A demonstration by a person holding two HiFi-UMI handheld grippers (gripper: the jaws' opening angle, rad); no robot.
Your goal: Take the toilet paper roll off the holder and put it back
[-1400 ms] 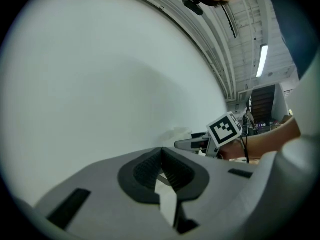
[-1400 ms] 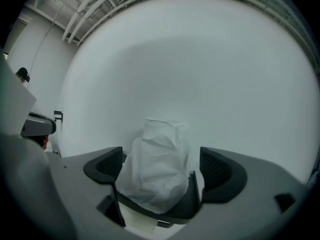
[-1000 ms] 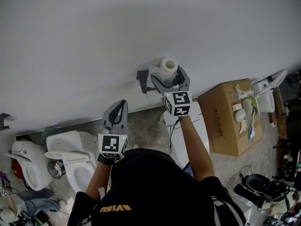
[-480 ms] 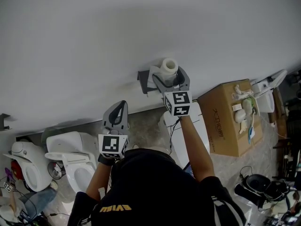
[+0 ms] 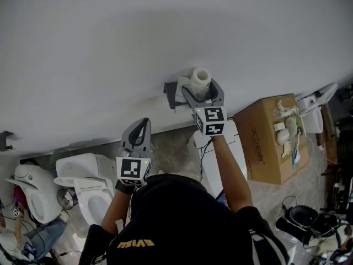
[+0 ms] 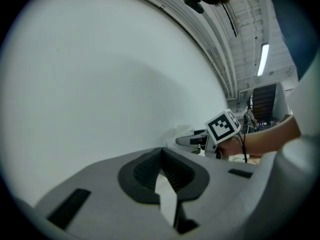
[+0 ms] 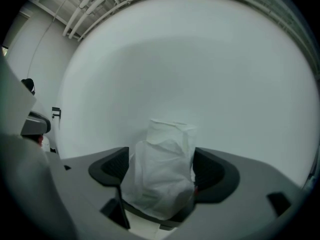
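Your right gripper (image 5: 203, 90) is up at the wall (image 5: 165, 37), pointing almost level, with its jaws set either side of the toilet paper roll (image 5: 199, 77). The roll sits on the holder (image 5: 172, 93), a grey bracket fixed to the wall, with the roll's hollow core showing from above. The jaws have just been closing, and the roll stands between them. In the right gripper view the right pad (image 7: 207, 171) looks to be at the paper's edge, while the left pad (image 7: 112, 168) seems a sliver away. The loose, crumpled wrap makes it hard to be sure, so read this as not yet squeezed. The paper fills nearly the whole gap and rises above the jaw tops.

Your left gripper (image 5: 142, 123) is held lower and to the left, well apart from the roll. It points level at bare wall, with its jaws clenched together and nothing between them. A cardboard box (image 5: 267, 139) stands on the floor to the right.
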